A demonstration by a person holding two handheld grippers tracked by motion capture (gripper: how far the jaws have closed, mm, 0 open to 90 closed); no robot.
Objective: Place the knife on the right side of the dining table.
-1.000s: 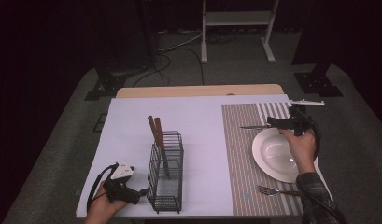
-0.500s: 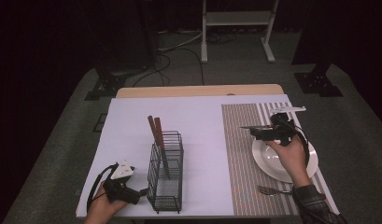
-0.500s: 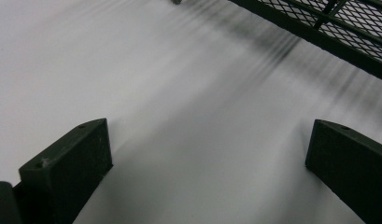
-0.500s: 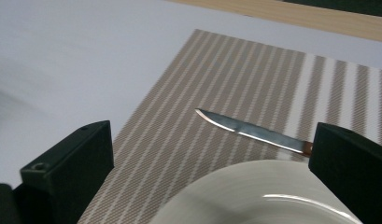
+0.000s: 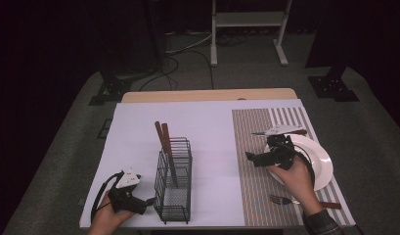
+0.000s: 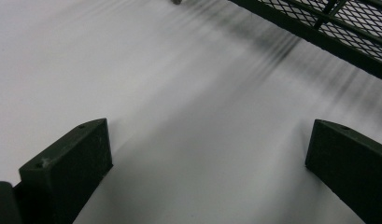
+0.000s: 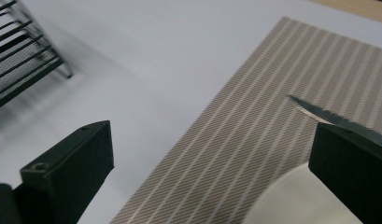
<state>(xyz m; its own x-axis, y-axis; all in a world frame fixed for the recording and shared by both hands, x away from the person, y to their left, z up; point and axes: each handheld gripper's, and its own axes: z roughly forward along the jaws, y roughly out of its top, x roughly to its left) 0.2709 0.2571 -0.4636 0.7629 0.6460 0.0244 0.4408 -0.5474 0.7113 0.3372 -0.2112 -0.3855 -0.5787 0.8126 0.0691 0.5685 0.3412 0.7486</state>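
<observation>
While both my grippers stand open and empty, the right gripper (image 5: pixel 250 156) hovers over the striped placemat (image 5: pixel 256 186), just left of the white plate (image 5: pixel 322 169)

Landmark is the plate: the serrated knife (image 7: pixel 338 122) lies along its far edge, blade tip pointing left over the placemat, and in the right gripper view it passes behind my right-hand jaw, untouched. Both jaws there are spread wide with nothing between them. Near side of the plate, the fork (image 5: pixel 285 200) lies on the placemat. Well left of the plate stands the wire caddy (image 5: pixel 174 181) with two wooden-handled pieces upright in it; my left gripper (image 5: pixel 149 201) rests just left of the caddy's base, jaws wide apart over bare white table (image 6: pixel 179 93)
</observation>
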